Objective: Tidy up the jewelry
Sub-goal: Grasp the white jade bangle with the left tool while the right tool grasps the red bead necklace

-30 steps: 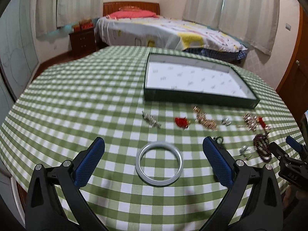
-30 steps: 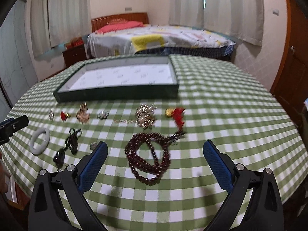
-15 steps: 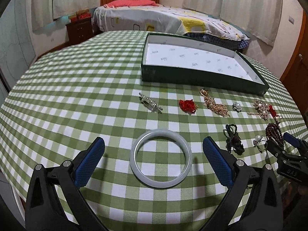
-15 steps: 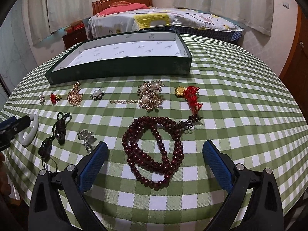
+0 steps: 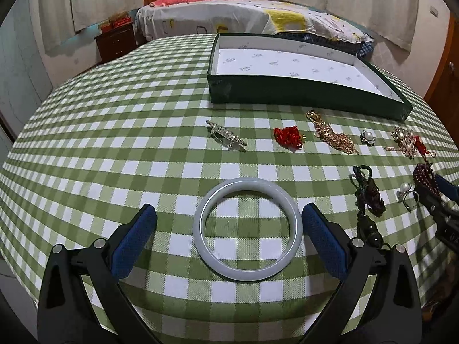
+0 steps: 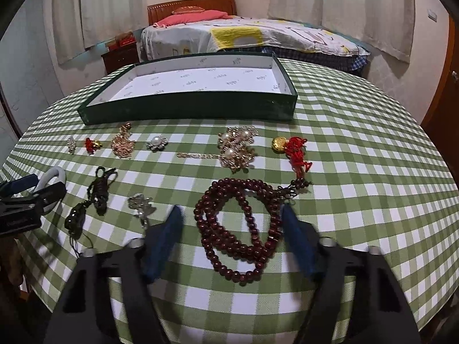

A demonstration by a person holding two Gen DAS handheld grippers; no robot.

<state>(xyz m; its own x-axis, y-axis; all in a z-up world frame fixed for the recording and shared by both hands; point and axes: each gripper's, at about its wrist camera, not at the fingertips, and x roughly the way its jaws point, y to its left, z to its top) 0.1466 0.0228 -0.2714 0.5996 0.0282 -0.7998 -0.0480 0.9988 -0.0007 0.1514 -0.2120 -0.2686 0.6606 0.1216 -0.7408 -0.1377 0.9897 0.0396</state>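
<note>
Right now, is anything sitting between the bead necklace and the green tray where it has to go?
Yes. The pearl and gold brooch lies on the cloth between the bead necklace and the green tray; lifting over it clears the way.

A green-and-white checked cloth (image 5: 114,143) covers the surface. On it sits a dark green tray (image 6: 189,106) lined in white paper printed with small grey marks. A pale grey-white bangle (image 5: 248,229) lies between the royal-blue pads of the black left tool (image 5: 229,238). Dark reddish-brown beads (image 6: 238,229) form a looped strand between the right tool's (image 6: 233,238) blue pads. Nearby lie a red knotted charm (image 5: 287,139), a gold-toned chain piece (image 5: 334,137), a gold coin with red cord (image 6: 291,147), and a dark green braided cord (image 6: 100,189). Beyond, a bed (image 6: 252,40) carries a white spread with yellow patches and a coral-pink pillow (image 6: 195,15).
</note>
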